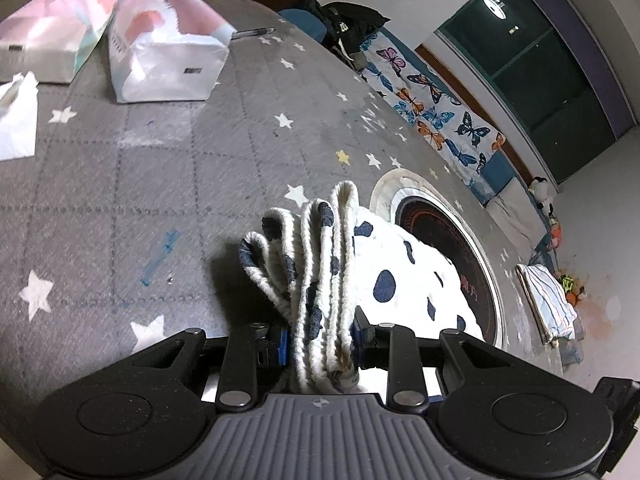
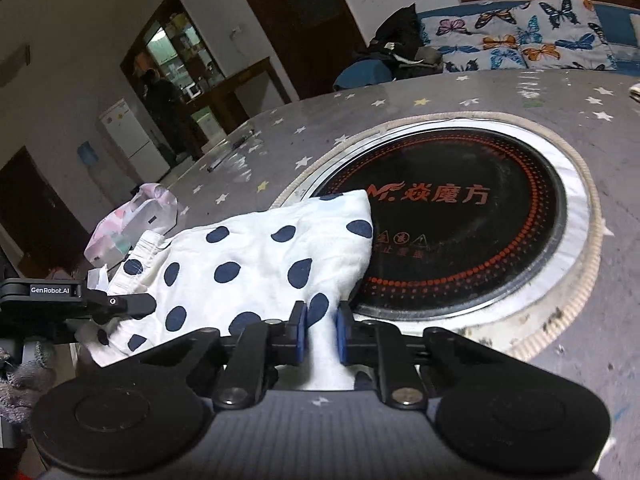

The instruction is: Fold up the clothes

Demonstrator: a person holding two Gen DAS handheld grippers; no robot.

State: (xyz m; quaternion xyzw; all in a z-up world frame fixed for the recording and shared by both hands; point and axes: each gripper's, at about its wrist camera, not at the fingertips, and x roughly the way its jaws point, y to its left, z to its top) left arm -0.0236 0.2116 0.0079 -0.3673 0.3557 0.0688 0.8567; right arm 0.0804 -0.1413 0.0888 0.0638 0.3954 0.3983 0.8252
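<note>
Both grippers, left (image 1: 320, 340) & right (image 2: 322, 330), clamp the dotted garment (image 2: 260, 264) btwn fingers, bunched layers held aligned, presumably for folding.

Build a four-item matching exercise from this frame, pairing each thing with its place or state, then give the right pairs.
Things:
1. polka-dot garment
2. left gripper
3. induction cooktop
4. tissue packs

Places or states:
A. set into the middle of the star-print tablecloth, partly covered by cloth
B. shut on a bunched, ribbed edge of fabric
C. standing at the far side of the table
D. white with dark blue spots, held at two ends

Pairs: 1-D, 2-B, 3-A, 4-C. The right gripper pinches the garment's other end.
</note>
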